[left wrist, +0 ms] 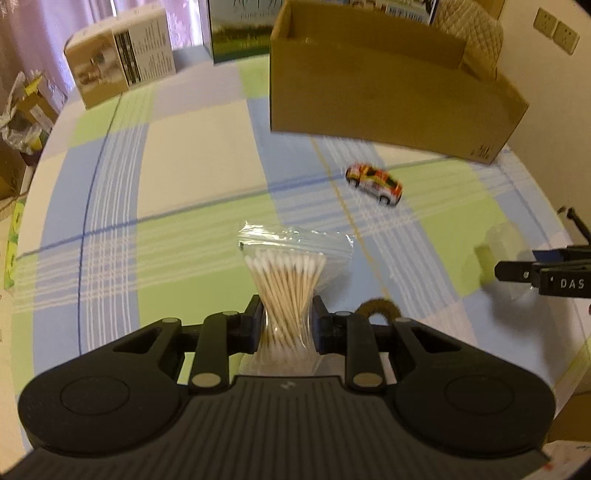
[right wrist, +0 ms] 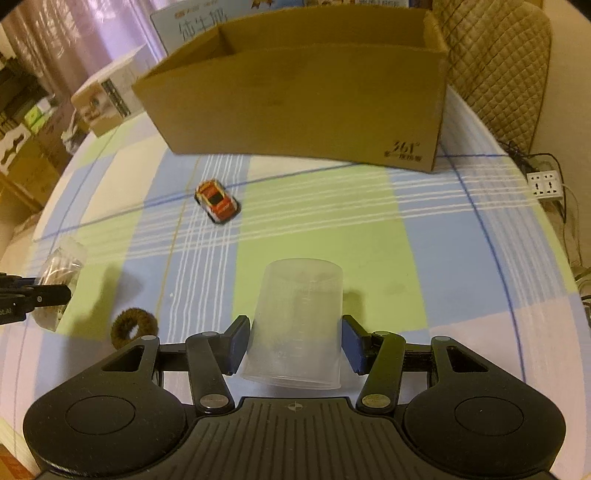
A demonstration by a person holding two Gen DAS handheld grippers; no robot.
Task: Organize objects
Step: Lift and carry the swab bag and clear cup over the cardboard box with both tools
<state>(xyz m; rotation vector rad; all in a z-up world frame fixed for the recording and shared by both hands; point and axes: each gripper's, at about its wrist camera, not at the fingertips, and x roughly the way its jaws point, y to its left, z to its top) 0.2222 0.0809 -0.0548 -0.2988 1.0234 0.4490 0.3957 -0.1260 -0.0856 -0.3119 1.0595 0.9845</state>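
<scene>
My left gripper [left wrist: 284, 314] is shut on a clear bag of cotton swabs [left wrist: 286, 273] and holds it above the checked tablecloth; the bag also shows in the right wrist view [right wrist: 59, 273]. My right gripper [right wrist: 293, 339] is shut on a clear plastic measuring cup [right wrist: 295, 325], held upside down; the cup shows faintly in the left wrist view [left wrist: 506, 251]. A red and white toy car [left wrist: 373, 183] [right wrist: 217, 201] lies on the cloth in front of an open cardboard box [left wrist: 388, 96] [right wrist: 295, 107]. A brown hair tie [right wrist: 133, 328] [left wrist: 378, 308] lies on the cloth between the two grippers.
A white product box [left wrist: 122, 62] [right wrist: 105, 99] stands at the back left. A green printed box [left wrist: 240, 33] stands behind it. A quilted chair back [right wrist: 495, 74] is at the right, with a power strip [right wrist: 546, 184] beyond the table edge.
</scene>
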